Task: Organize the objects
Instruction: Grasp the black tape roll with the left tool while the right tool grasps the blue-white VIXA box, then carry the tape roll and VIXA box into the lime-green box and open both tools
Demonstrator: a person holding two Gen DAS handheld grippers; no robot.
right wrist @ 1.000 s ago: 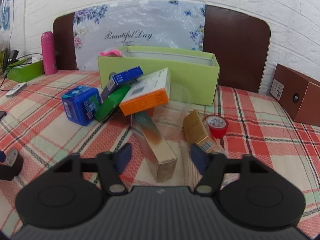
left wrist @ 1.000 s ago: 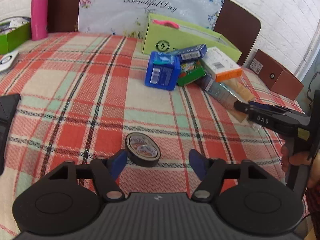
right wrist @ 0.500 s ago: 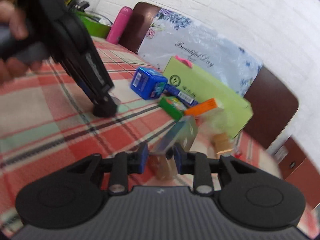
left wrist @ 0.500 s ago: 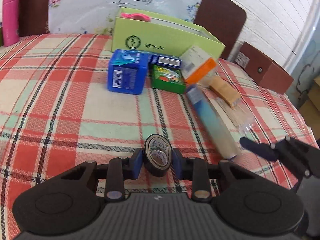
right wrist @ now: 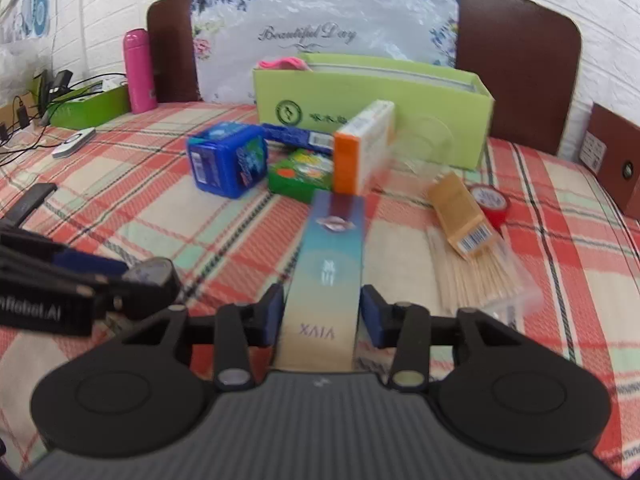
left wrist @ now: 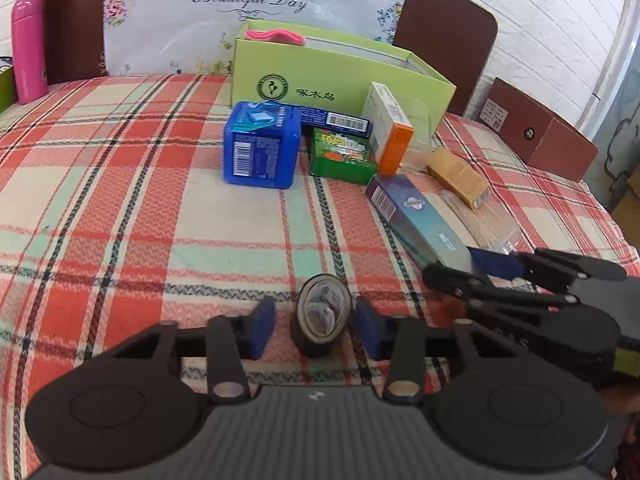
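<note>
On the plaid tablecloth [left wrist: 160, 184], the left gripper [left wrist: 316, 326] has parted since half a second ago, freeing the upright black tape roll [left wrist: 322, 314], while the right gripper [right wrist: 322, 314] brackets the long box [right wrist: 328, 276], clamping unconfirmed.

Bare cloth [left wrist: 120, 208] left/front = free passage; box pile [left wrist: 320, 140] blocks way to green box [left wrist: 340, 76].
</note>
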